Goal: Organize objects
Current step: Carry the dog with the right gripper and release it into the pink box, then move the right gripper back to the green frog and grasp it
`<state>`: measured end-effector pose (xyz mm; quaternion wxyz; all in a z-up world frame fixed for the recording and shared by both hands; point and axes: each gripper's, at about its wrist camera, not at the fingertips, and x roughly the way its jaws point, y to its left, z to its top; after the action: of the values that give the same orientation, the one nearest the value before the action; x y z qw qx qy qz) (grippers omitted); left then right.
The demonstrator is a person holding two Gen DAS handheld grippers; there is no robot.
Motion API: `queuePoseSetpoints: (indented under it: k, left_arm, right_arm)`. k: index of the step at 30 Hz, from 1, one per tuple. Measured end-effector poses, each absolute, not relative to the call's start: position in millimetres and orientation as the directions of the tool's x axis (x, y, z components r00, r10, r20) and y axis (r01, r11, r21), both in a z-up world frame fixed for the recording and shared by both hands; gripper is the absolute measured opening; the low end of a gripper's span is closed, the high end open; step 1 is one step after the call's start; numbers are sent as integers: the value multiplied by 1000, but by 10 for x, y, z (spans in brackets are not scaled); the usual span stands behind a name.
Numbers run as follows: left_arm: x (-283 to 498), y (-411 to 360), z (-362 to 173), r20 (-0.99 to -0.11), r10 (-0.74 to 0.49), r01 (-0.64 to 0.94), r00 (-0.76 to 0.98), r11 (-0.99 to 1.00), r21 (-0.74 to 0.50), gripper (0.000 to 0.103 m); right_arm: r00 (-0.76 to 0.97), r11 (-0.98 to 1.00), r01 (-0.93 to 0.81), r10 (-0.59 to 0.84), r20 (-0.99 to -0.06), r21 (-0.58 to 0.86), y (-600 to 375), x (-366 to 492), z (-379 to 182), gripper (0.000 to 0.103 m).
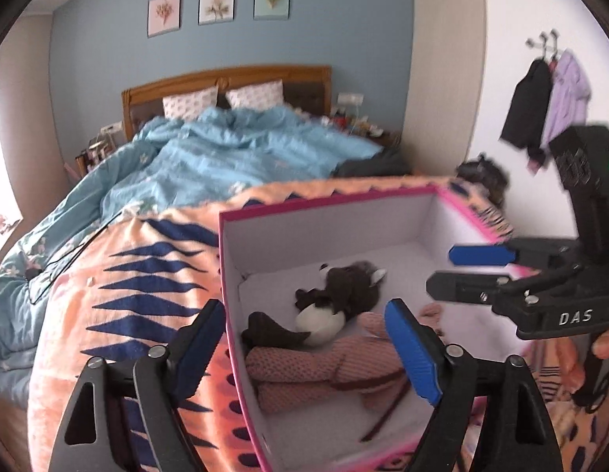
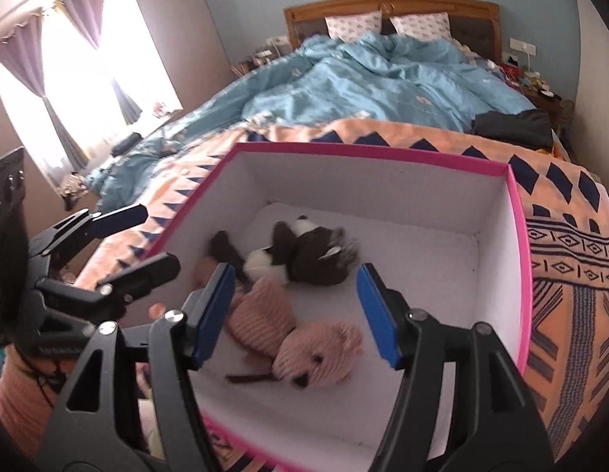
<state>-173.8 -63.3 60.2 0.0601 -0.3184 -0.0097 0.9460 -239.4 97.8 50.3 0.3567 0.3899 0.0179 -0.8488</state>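
Plush toys already lie in the pink-rimmed box (image 2: pixel 516 212), which sits on the orange patterned blanket (image 2: pixel 571 244) at the foot end of the bed (image 2: pixel 383 78). The dark brown-and-white plush (image 2: pixel 304 255) rests near the middle of the box floor, and the pink corduroy bear (image 2: pixel 300 342) lies just beside it, touching it, toward the near wall.

From the right wrist view, the right hand-held gripper (image 2: pixel 296 314) hangs above the near half of the box with its jaws spread and nothing between the pads; the bear sits directly below and ahead of it, its body running slantwise from head at the near right to legs at the far left. The left hand-held gripper (image 1: pixel 304 358) is also spread wide and empty, straddling the box's left wall, one finger outside over the blanket and the other over the toys.

Both stand close to the bear; the right looks better centred over it. No loose item shows on the blanket near the box, so the next object probably lies out of view.
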Motion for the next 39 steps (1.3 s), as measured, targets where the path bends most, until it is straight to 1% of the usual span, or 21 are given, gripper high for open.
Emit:
queuePoseSetpoints:
  k: [1,6,7,8,9,12,14,16,19,23,26,34,37,39]
  left_arm:
    - [-1671,-643,623,-587,129,-112,-799,-992,-65,89]
    - [-1218,-674,706,-522,155,-125,-839,-988,-92,90]
    - [-1126,-681,709,-509,166,-130,-845,-986,-104,91]
    - [-1060,-689,700,-500,171,-129,-849,-985,-118,99]
    - [-1000,-695,688,-494,167,-121,-853,-985,-123,103]
    - [-815,-687,640,-475,146,-100,-867,-987,-123,103]
    - [-705,-693,580,-471,142,-86,-871,-987,-138,103]
    - [-624,-691,509,-475,162,-97,-865,-982,-160,103]
    - [-458,-667,361,-494,159,-100,-855,-985,-144,103]
    - [-239,-684,150,-522,171,-102,-836,-982,-158,103]
    - [-125,-678,-12,-547,167,-100,-820,-984,-150,103]
    - [-30,-628,-307,-600,202,-114,-774,-977,-181,103]
    - [-23,-637,-374,-610,219,-121,-761,-973,-199,103]
    - [-19,-642,-404,-615,224,-121,-756,-971,-204,99]
  right_arm:
    - [-438,-736,628,-604,-666,254,1007,-2324,518,66]
    - [-431,-680,682,-670,-604,267,1185,-1837,622,68]
    - [-423,-665,695,-686,-592,273,1230,-1733,638,69]
    - [-420,-652,706,-700,-577,277,1273,-1619,652,72]
    - [-417,-643,712,-711,-566,282,1307,-1526,657,73]
    - [-395,-612,732,-740,-544,301,1380,-1261,629,74]
    - [-373,-598,739,-747,-551,310,1379,-1113,559,75]
    - [-363,-596,740,-744,-562,311,1362,-1005,468,75]
    - [-333,-593,739,-734,-592,320,1288,-873,271,75]
    - [-309,-609,729,-701,-643,314,1185,-771,-23,75]
    - [-294,-612,722,-693,-659,323,1137,-718,-177,75]
    - [-291,-621,725,-669,-684,299,958,-619,-349,75]
    - [-309,-629,736,-642,-701,252,871,-585,-380,75]
    - [-315,-630,739,-638,-703,240,838,-576,-387,75]
